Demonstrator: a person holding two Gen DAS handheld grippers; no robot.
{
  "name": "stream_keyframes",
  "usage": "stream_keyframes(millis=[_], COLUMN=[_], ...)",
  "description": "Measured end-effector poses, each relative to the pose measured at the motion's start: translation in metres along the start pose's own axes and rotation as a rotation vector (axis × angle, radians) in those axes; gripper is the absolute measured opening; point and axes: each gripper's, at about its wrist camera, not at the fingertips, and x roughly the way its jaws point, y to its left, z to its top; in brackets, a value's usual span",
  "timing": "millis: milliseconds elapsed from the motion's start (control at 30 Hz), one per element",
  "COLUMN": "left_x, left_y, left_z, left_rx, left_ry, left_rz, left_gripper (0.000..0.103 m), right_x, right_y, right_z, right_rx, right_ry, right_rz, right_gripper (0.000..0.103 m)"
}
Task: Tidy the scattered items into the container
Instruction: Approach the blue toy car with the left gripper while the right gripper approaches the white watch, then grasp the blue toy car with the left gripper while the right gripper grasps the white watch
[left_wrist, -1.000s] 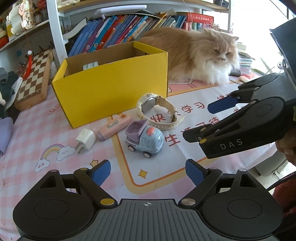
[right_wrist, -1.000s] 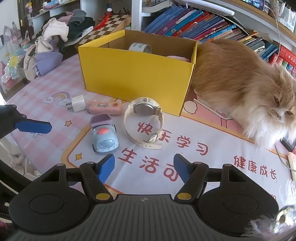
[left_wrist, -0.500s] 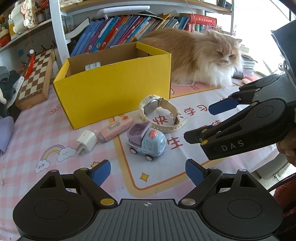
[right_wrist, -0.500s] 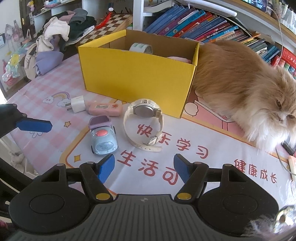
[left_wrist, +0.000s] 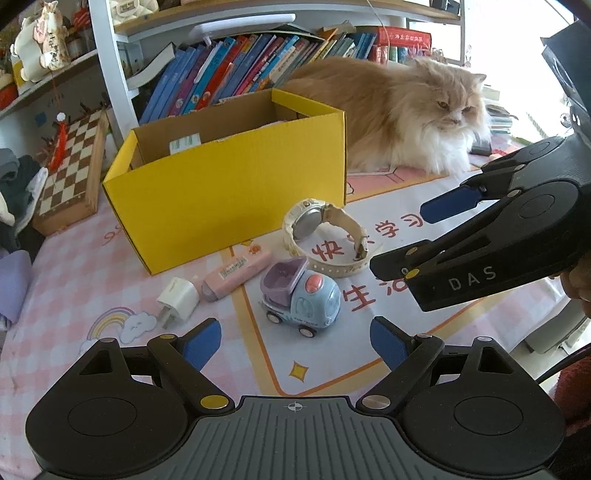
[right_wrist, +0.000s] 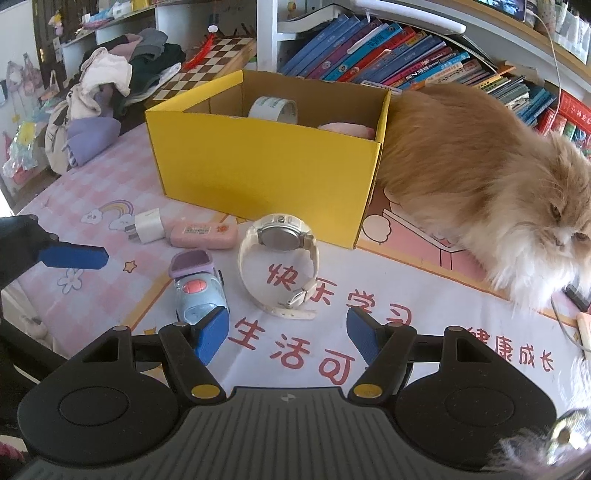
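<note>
An open yellow box (left_wrist: 229, 192) stands on the pink mat, with a tape roll (right_wrist: 273, 109) and something pink (right_wrist: 347, 129) inside. In front of it lie a white plug (left_wrist: 177, 299), a pink case (left_wrist: 236, 273), a blue and purple toy truck (left_wrist: 301, 299) and a cream watch (left_wrist: 325, 236). My left gripper (left_wrist: 295, 341) is open and empty, just short of the truck. My right gripper (right_wrist: 288, 334) is open and empty too, in front of the watch (right_wrist: 277, 266), with the truck (right_wrist: 197, 291) by its left finger. It also shows at the right of the left wrist view (left_wrist: 417, 232).
A long-haired orange cat (left_wrist: 406, 118) lies against the box's right side. A row of books (right_wrist: 388, 55) stands behind, a chessboard (left_wrist: 70, 166) leans at the left, and a pile of clothes (right_wrist: 107, 92) lies at the far left. The table's edge is near my right gripper.
Both views have crept slightly closer to the items. Neither gripper's jaws have changed. The cat has turned its head a little.
</note>
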Motion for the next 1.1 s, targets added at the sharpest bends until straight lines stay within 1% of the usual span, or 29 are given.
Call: stream_keyframes(millis=[167, 533, 767, 900, 967, 1000, 1100], left_x=[0.005, 0.019, 0.029, 0.034, 0.037, 0.039, 0.045], left_y=[-0.002, -0.001, -0.007, -0.009, -0.009, -0.008, -0.004], left_z=[0.000, 0.007, 0.012, 0.014, 0.015, 0.016, 0.018], left_rx=[-0.003, -0.009, 0.037, 0.049, 0.052, 0.049, 0.037], left_ry=[0.006, 0.008, 0.003, -0.001, 0.000, 0.002, 0.010], left_rz=[-0.003, 0.020, 0.030, 0.029, 0.030, 0.029, 0.022], left_gripper=[0.089, 0.089, 0.089, 0.089, 0.088, 0.085, 0.082], right_x=[0.004, 0.012, 0.020, 0.023, 0.027, 0.028, 0.030], right_y=[-0.001, -0.010, -0.015, -0.021, -0.027, -0.031, -0.035], right_z=[-0.001, 0.003, 0.007, 0.010, 0.012, 0.013, 0.017], right_rx=[-0.002, 0.000, -0.005, 0.013, 0.041, 0.057, 0.069], right_ry=[0.017, 0.028, 0.045, 0.044, 0.054, 0.058, 0.055], right_rz=[0.005, 0.007, 0.021, 0.019, 0.018, 0.018, 0.023], right_gripper=[0.069, 0.069, 0.069, 0.069, 0.069, 0.069, 0.070])
